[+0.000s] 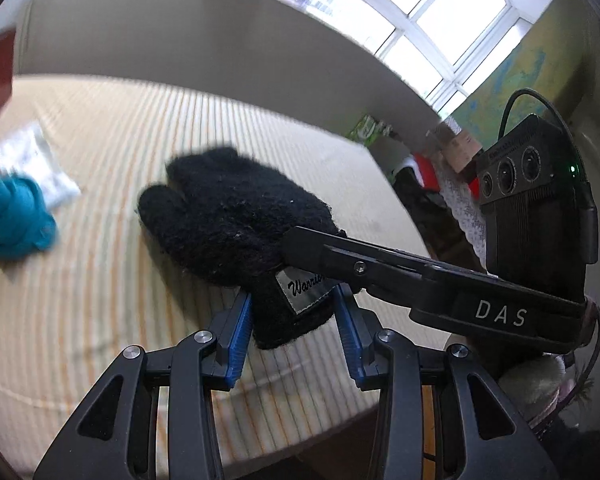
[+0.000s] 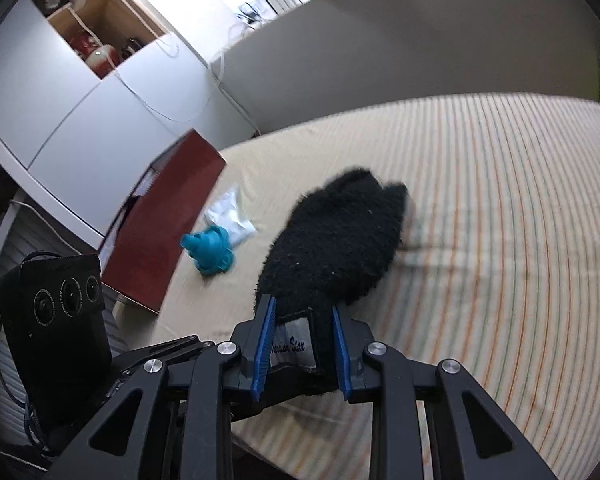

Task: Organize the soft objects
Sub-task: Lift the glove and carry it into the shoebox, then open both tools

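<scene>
A fuzzy black knitted glove (image 1: 228, 216) with a grey woven label hangs above the striped cream bed (image 1: 100, 300), gripped at its cuff by both claws. The left claw (image 1: 294, 316) and the right claw (image 2: 304, 344) are each closed part-way on that cuff. Well apart lie a teal yarn bundle (image 1: 16, 224) and a white plastic packet (image 1: 32, 164).

Domestic room, likely bedroom. Evidence: bed with striped sheet (image 2: 500, 200), grey padded headboard (image 2: 380, 48), white wall cabinets (image 2: 80, 128) with open niche holding teapots (image 2: 96, 52), large window (image 1: 440, 12), cardboard boxes (image 1: 460, 148) by wall.
</scene>
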`<control>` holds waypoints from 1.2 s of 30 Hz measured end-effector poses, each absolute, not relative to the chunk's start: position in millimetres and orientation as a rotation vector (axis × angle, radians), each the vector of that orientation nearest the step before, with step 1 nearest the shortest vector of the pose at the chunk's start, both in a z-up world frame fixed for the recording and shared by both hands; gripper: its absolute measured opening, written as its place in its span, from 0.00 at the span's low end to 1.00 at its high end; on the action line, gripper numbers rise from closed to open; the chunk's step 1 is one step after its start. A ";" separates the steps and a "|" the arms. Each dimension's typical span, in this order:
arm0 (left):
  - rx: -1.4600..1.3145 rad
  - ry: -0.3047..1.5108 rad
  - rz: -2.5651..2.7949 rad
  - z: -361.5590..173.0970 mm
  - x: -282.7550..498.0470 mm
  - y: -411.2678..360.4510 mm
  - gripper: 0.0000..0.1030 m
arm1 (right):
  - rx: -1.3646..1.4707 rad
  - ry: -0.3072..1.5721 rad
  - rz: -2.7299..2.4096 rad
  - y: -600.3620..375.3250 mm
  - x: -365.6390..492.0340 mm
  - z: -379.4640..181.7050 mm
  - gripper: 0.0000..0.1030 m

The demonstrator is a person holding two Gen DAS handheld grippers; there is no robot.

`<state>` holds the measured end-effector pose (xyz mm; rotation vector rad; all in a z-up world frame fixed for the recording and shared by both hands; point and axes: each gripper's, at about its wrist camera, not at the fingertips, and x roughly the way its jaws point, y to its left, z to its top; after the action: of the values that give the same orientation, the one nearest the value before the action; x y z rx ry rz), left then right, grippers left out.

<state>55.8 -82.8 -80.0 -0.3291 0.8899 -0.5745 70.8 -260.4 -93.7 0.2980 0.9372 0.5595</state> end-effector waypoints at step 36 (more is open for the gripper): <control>-0.330 0.522 -0.123 46.4 67.3 167.0 0.36 | -0.103 0.646 1.034 68.6 119.9 75.0 0.24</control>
<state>67.3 167.0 46.4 -0.3296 0.5216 -0.1227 119.9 68.6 75.0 -0.1032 0.6464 1.0335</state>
